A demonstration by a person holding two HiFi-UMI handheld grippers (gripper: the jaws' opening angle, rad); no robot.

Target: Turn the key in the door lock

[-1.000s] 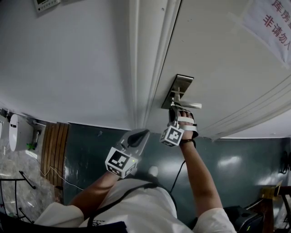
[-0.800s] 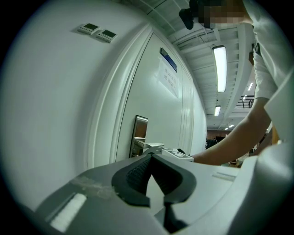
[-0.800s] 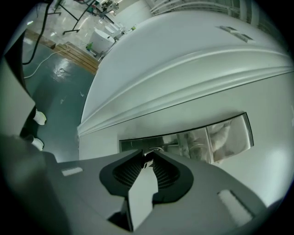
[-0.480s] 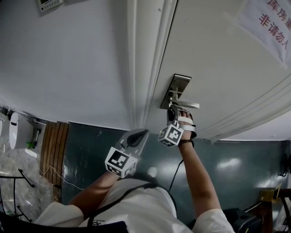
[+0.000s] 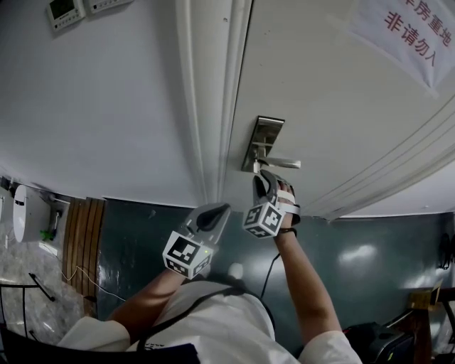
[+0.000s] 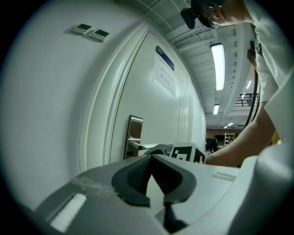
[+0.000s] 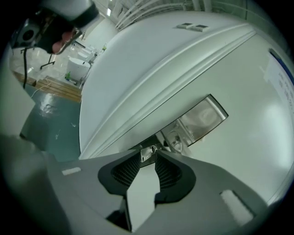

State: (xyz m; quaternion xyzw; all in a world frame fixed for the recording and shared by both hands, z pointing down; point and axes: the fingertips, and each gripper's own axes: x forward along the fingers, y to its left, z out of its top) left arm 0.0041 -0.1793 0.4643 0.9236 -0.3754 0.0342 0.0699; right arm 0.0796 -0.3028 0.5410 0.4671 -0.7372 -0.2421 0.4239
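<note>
A steel lock plate (image 5: 261,142) with a lever handle (image 5: 282,163) sits on the white door. My right gripper (image 5: 264,179) points up at the plate just below the handle. In the right gripper view the small silver key (image 7: 147,152) sticks out of the plate (image 7: 202,117) right at my right gripper's (image 7: 149,158) tips. Its jaws have just been opening, and the pads stand apart beside the key head without pressing on it. My left gripper (image 5: 213,213) hangs lower left of the lock, shut on nothing (image 6: 151,158). From there the lock plate (image 6: 133,137) shows ahead.
The door frame (image 5: 213,106) runs just left of the lock. A paper notice with red characters (image 5: 402,32) hangs on the door at upper right. Wall control panels (image 5: 64,8) are at upper left. Below lie green floor (image 5: 142,234) and wooden slats (image 5: 82,234).
The right gripper has rolled at the lock and its jaws have spread off the key. It has eased slightly back from the plate. The left gripper stays put.
</note>
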